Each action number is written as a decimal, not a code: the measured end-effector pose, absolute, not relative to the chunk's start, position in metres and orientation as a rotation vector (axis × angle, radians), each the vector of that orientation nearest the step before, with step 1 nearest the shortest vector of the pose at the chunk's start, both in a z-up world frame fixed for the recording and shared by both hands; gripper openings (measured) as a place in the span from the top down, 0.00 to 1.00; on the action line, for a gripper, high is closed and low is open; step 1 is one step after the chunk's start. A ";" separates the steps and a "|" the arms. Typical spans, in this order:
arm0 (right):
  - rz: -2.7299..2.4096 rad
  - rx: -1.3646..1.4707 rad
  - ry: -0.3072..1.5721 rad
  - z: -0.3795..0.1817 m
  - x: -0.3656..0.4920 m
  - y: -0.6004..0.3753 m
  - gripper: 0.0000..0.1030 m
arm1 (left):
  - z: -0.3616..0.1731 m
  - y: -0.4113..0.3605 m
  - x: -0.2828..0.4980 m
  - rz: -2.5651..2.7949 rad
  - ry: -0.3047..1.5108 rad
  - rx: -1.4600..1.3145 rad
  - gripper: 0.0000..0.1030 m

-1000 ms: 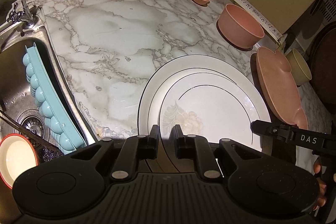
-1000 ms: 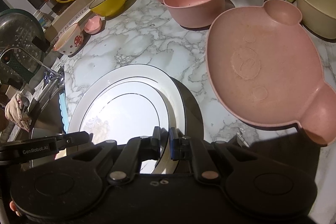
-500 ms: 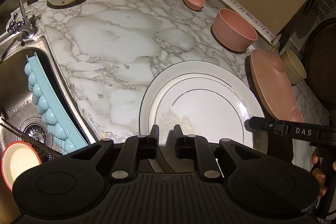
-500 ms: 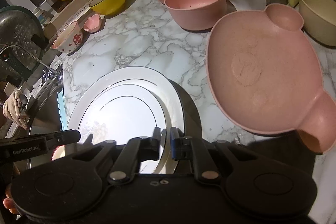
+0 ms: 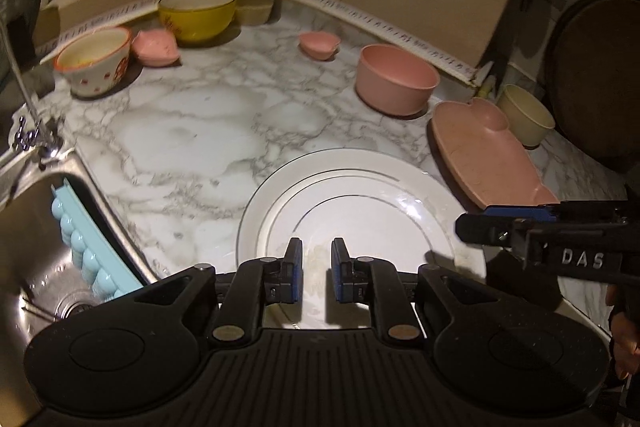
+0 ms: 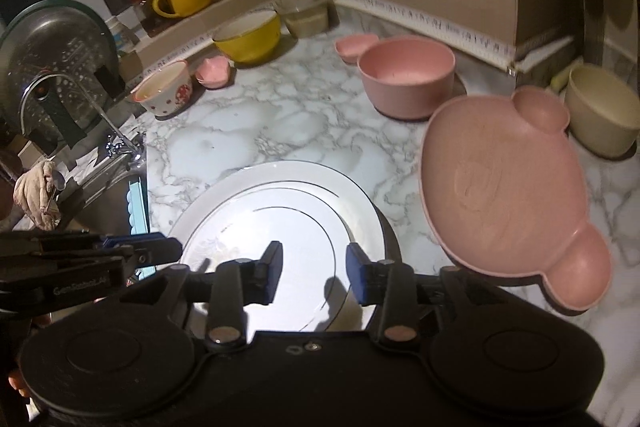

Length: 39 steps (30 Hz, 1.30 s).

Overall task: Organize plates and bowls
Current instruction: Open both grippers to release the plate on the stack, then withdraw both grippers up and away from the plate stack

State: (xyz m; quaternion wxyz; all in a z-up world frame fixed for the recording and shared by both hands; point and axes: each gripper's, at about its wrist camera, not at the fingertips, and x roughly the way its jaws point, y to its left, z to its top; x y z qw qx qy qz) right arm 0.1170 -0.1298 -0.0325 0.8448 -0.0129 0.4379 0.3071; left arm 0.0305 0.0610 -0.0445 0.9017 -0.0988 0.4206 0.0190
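Marble counter (image 5: pixel 192 131), sink (image 5: pixel 36 227) at its left. Nearest: stacked white plates (image 5: pixel 360 203), gold-ringed, lying flat under both grippers. Left gripper (image 5: pixel 316 269) jaws narrow, empty; right gripper (image 6: pixel 314 273) jaws opening, empty. Beyond: pink bear-shaped plate (image 6: pixel 504 187), pink bowl (image 5: pixel 394 79), yellow bowl (image 5: pixel 196 13) by the wall.

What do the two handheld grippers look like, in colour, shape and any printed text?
Both are black plastic. The left gripper and right gripper each have two straight fingers with blue pads, silver pivot screws, and a ribbed body with round side lobes. Seen from the other camera, the right one reads "DAS" and the left one "GenRobot.AI". No cables or sleeves show.
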 end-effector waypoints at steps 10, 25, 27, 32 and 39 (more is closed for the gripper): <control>0.601 -0.047 0.824 -0.017 0.081 -0.131 0.52 | -0.033 0.044 0.019 -0.016 0.803 -0.156 0.66; 0.478 -0.043 0.689 0.004 0.057 -0.161 0.09 | -0.016 0.021 0.026 -0.051 0.726 -0.122 0.27; 0.452 -0.043 0.659 0.006 0.058 -0.168 0.01 | -0.012 0.016 0.031 -0.053 0.716 -0.115 0.24; 0.401 -0.028 0.596 0.010 0.065 -0.186 0.01 | -0.009 0.001 0.049 -0.049 0.693 -0.100 0.23; 0.323 -0.044 0.566 0.003 0.087 -0.211 0.01 | -0.015 -0.027 0.077 -0.051 0.680 -0.087 0.22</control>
